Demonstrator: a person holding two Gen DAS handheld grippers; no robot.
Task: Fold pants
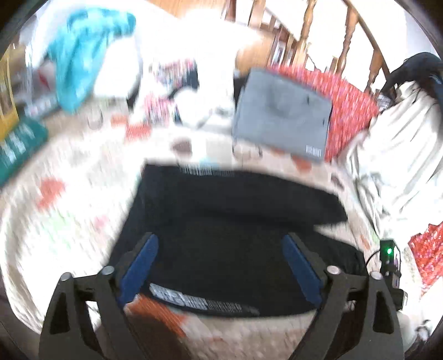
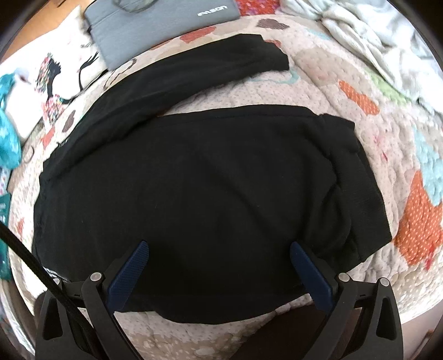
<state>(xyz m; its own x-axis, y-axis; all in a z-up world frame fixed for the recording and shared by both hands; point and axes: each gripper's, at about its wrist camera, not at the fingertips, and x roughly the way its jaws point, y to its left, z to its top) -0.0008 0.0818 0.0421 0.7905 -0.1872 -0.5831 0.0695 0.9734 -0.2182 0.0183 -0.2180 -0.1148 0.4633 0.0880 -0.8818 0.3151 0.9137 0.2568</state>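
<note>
Black pants (image 2: 199,177) lie spread on a patterned quilt (image 2: 387,138), one leg folded over the body and the other leg (image 2: 193,66) stretching away at the back. In the left wrist view, which is motion-blurred, the pants (image 1: 227,227) show a white-printed waistband at the near edge. My left gripper (image 1: 220,241) is open, its blue pads (image 1: 141,263) just above the pants and holding nothing. My right gripper (image 2: 218,247) is open above the pants' near edge, empty.
A folded grey garment (image 1: 282,113) lies beyond the pants and also shows in the right wrist view (image 2: 155,25). A crumpled white sheet (image 2: 373,36) is at the right. A teal cloth (image 1: 83,49) and books lie at the left. A red patterned fabric (image 1: 349,99) and wooden railing stand behind.
</note>
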